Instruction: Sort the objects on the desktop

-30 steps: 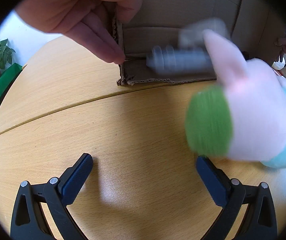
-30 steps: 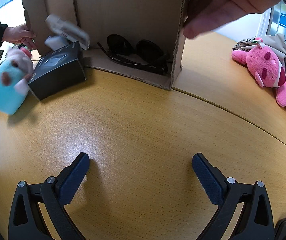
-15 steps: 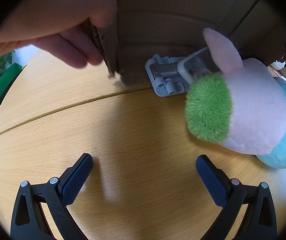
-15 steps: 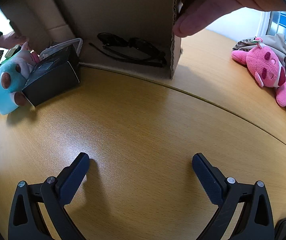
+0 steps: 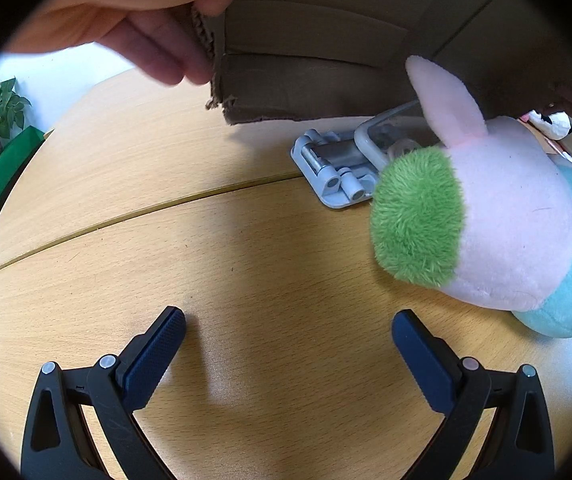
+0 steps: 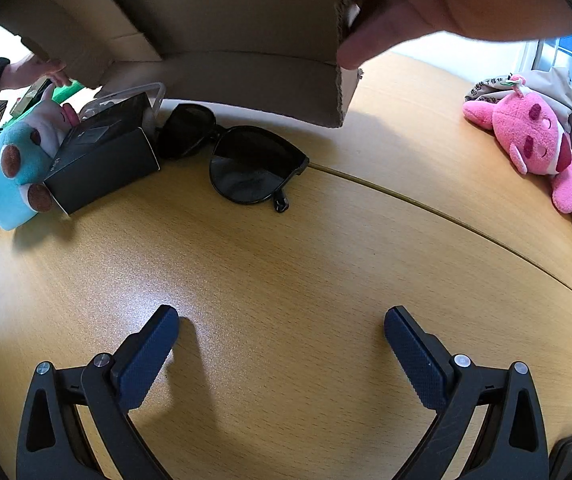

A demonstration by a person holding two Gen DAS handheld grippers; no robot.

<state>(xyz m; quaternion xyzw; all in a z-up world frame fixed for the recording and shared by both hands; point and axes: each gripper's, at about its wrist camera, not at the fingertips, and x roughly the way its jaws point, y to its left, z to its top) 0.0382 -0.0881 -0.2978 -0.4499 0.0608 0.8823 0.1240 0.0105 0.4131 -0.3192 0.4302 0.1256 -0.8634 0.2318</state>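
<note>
The tilted brown cardboard box (image 6: 254, 28) runs off the top edge in both views, so its full shape is lost. The grey hinged plastic stand (image 5: 333, 160) disappears partly behind the pink, green and blue plush toy (image 5: 485, 216). Behind the matte black carton (image 6: 102, 160), a clear-rimmed item (image 6: 142, 92) is mostly covered. The print on that carton is too small to read.
</note>
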